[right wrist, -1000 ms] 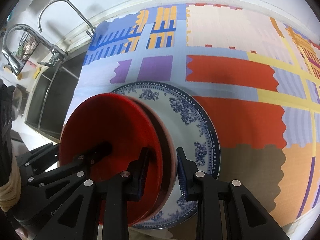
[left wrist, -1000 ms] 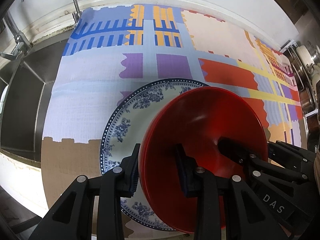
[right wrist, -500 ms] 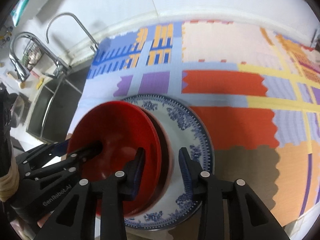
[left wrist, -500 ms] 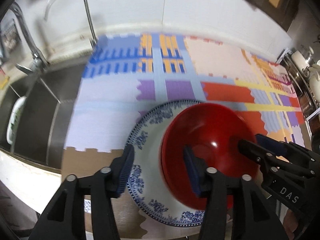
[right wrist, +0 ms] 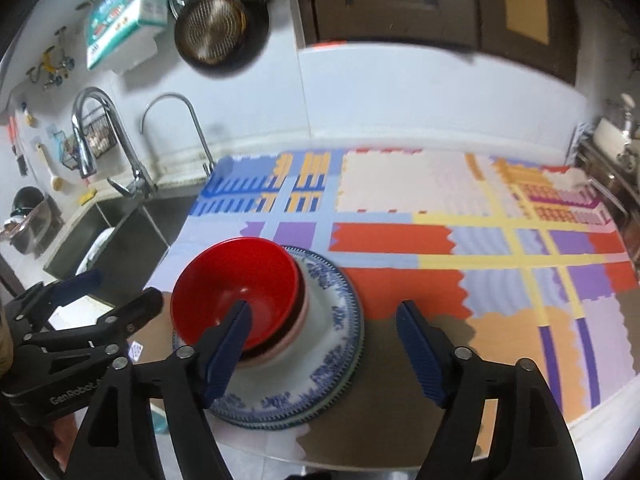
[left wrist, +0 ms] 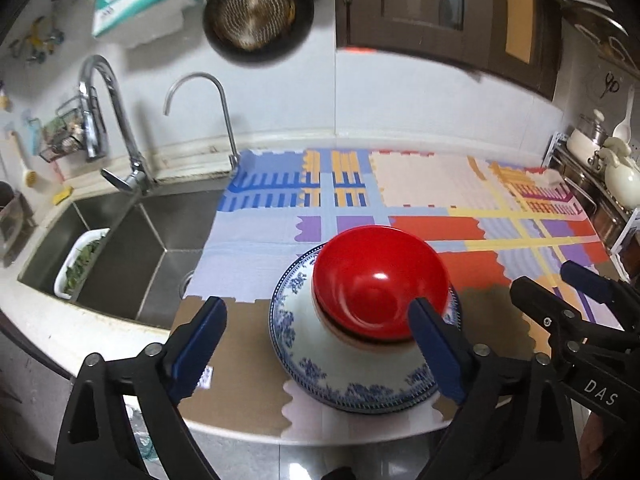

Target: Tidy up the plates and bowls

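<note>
Bowls beneath red bowl point(left wrist: 378, 280) mostly hidden; both claws point(left wrist: 320, 354) point(right wrist: 324, 344) just spread, empty.

Both wrist cameras look steeply down from above the counter's near edge toward the far wall. Left view sits left of the red bowl point(left wrist: 379, 280), right view to its right; both share bowl, mat point(right wrist: 420, 184) and sink point(left wrist: 132, 248).

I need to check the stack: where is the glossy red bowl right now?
The glossy red bowl sits nested on other bowls atop the blue-and-white patterned plate, at the patchwork mat's near edge, right of the steel sink; neither gripper touches it.
</note>
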Tool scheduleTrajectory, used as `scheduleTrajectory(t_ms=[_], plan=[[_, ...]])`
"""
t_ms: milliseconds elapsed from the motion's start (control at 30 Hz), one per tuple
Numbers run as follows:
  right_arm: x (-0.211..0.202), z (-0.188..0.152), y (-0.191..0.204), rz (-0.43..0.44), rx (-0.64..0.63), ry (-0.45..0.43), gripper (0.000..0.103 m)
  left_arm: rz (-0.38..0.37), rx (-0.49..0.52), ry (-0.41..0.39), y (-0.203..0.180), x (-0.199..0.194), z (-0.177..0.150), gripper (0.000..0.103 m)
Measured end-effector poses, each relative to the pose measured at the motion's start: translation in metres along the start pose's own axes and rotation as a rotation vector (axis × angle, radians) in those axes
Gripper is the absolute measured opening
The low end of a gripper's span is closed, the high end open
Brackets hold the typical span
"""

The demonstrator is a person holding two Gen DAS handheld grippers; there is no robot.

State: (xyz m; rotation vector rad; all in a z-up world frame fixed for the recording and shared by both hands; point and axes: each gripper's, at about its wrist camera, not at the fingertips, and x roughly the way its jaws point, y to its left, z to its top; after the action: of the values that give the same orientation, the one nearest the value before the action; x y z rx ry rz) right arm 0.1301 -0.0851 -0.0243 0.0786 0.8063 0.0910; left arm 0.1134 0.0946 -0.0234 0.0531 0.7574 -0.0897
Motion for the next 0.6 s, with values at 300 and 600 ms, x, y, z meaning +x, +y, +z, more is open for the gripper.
scheduleTrajectory(t_ms=[300,600], plan=[[-0.077,-0.044,-0.01,-0.039,-0.053,-0.152,0.088,0.072,0.011,-0.139,-0.017,-0.07,-0.045,0.101],[-0.14,-0.08,-0.021,-0.065,-0.044,-0.224,0.089,0.093,0.028,-0.215,-0.036,-0.129,-0.078,0.103]])
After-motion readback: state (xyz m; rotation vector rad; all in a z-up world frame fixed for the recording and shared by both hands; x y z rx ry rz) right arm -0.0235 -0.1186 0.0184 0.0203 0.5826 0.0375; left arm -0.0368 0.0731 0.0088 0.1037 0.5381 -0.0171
